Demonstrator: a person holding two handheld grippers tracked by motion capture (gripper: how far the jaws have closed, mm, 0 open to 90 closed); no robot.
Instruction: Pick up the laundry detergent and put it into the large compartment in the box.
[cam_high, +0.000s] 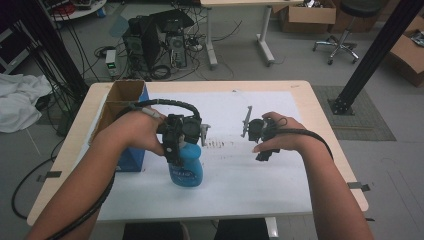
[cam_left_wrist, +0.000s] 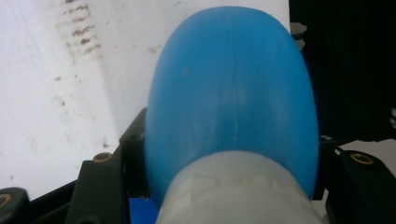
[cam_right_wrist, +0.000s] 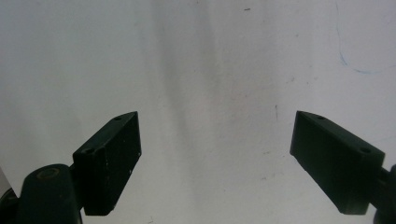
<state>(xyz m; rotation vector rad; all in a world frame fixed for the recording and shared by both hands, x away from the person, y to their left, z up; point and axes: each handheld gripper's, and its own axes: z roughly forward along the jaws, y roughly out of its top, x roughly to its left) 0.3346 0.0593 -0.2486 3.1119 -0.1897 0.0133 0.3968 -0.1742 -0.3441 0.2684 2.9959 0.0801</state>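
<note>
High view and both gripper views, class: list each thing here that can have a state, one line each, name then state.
Blue bottle: upright on the white sheet, gripped near its top, white cap on.
Left gripper: shut on the blue bottle.
Right gripper: open, jaws wide apart, holding nothing, above the sheet.
Cardboard box: open at the top, standing at the table's left edge.
White sheet: flat, smudged with dark marks.

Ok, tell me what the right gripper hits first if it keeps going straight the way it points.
Most likely the white table sheet. The right gripper has its jaws apart with nothing between or ahead of them but that bare, faintly smudged surface, though how far off it lies is unclear.
</note>
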